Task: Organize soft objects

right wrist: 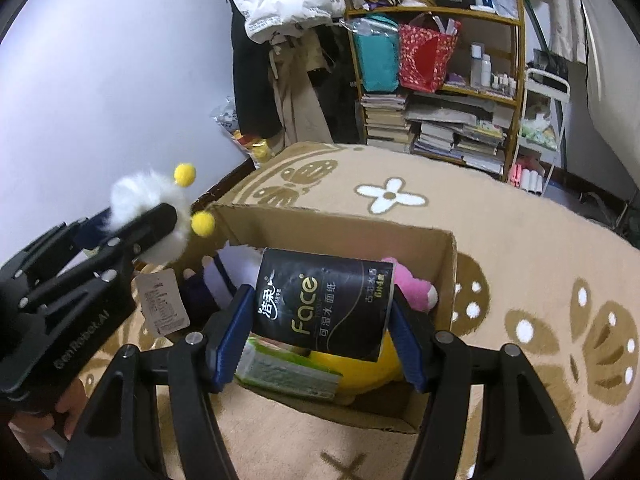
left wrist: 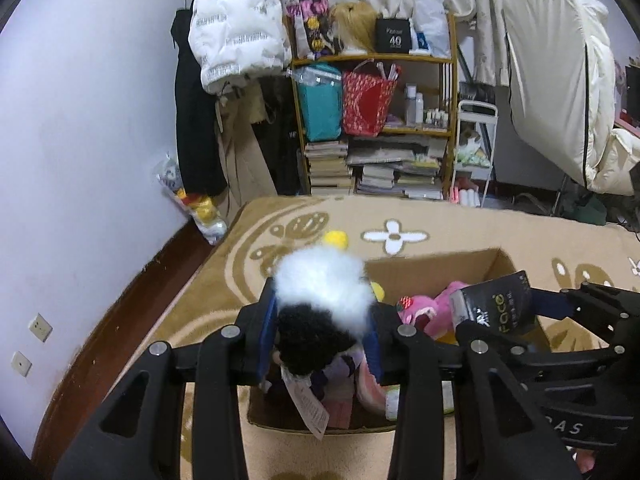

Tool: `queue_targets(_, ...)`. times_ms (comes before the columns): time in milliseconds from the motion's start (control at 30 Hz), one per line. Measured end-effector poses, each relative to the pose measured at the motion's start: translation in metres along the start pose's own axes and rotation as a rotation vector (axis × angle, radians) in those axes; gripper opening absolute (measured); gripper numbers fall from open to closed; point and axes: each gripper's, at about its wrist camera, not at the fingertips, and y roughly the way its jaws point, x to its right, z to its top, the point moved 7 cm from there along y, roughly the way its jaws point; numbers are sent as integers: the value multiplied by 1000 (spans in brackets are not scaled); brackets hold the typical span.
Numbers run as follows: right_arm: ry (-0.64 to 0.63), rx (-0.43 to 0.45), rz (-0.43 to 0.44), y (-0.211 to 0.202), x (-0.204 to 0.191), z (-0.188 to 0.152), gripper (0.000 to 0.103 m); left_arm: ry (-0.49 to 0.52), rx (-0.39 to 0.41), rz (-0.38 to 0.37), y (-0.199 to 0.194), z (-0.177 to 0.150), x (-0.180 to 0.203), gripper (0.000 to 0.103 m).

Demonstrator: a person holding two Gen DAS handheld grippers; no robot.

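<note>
Cardboard box (right wrist: 444, 264) lies directly below both tongs: left tongs (left wrist: 324, 336) clamp a plush (left wrist: 320, 292), right tongs (right wrist: 320, 332) clamp a tissue pack (right wrist: 324, 304) crosswise.

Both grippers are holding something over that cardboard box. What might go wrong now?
The box already looks crowded with a pink toy and other soft things, so the black tissue pack might perch on top and slide off. The fluffy toy in the left hand-held gripper hangs near the box's edge and could land on the rug.
</note>
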Motion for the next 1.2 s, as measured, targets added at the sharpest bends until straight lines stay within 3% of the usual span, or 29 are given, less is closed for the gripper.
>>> queue_targets(67,12,-11,-1,5,3,-4,69,-1,-18,-1,7,-5,0,39)
queue_targets(133,21,-20,-1,8,6,-6,70,7,-25,15,11,-8,0,67)
queue_targets(367,20,-35,-24,9,10,-9,71,52,-36,66,7,-13,0,86)
queue_targets(467,22,-29,-39,4,12,-8,82,27,-36,66,0,-14,-6,92)
queue_targets(533,30,-14,-40,-4,13,-8,95,9,-33,68,-5,-12,-12,97)
queue_targets(700,49,3,-42,-19,16,-4,103,-9,-23,97,-23,-9,-22,102)
queue_targets(1200,55,75,-40,-85,13,-4,103,-29,16,96,-98,-6,-31,102)
